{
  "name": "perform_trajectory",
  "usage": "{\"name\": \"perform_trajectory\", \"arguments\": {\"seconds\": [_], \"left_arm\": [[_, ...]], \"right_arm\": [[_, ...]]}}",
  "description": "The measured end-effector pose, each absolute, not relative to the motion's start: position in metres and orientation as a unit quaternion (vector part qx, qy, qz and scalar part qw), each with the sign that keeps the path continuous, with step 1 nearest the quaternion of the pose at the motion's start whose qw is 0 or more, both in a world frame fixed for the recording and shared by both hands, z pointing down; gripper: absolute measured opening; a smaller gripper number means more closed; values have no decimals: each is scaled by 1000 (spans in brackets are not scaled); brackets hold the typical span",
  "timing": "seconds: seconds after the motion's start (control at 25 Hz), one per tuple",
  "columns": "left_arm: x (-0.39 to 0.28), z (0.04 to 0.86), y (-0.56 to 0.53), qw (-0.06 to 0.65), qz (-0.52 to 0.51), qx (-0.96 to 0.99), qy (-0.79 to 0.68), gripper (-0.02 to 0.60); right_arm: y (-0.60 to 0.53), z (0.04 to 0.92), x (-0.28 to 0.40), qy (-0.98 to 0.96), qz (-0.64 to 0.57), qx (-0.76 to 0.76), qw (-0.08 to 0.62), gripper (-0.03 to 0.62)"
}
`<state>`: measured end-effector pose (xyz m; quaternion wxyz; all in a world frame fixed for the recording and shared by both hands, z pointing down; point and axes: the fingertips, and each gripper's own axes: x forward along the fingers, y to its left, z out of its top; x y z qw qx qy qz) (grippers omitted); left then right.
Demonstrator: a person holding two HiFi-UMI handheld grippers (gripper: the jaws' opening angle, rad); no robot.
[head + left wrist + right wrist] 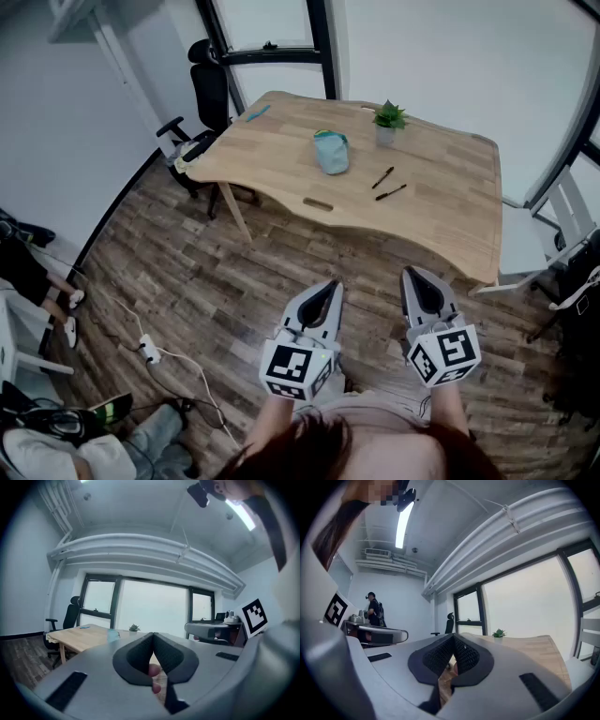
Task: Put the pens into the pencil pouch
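In head view my left gripper (328, 289) and right gripper (413, 277) hang before the light wooden worktop's (441, 220) near edge. Mid-worktop lies the teal fabric pencil pouch (331, 152), with two black pens (382, 177) near its right. Left gripper view: jaws pressed together, empty. Right gripper view: likewise.

Head view steeply down; gripper views level, toward distant table (441, 220).

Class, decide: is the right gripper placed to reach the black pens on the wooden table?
Probably not yet: the right gripper hangs over plank floor, short of the wooden table; nothing blocks the black pens.
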<state>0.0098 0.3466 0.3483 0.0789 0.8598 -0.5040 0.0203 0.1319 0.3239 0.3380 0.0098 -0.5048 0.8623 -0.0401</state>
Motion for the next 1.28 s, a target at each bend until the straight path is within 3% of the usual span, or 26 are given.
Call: {"name": "perform_trajectory", "arguments": {"seconds": [0.44,1.28], "left_arm": [[16,349,355,76,31,861,-502,2],[-63,362,278,74,43,878,-471,2]], "right_arm": [[325,337,137,855,-41,-516,24,-1],[261,336,67,834,-73,-542,69,0]]}}
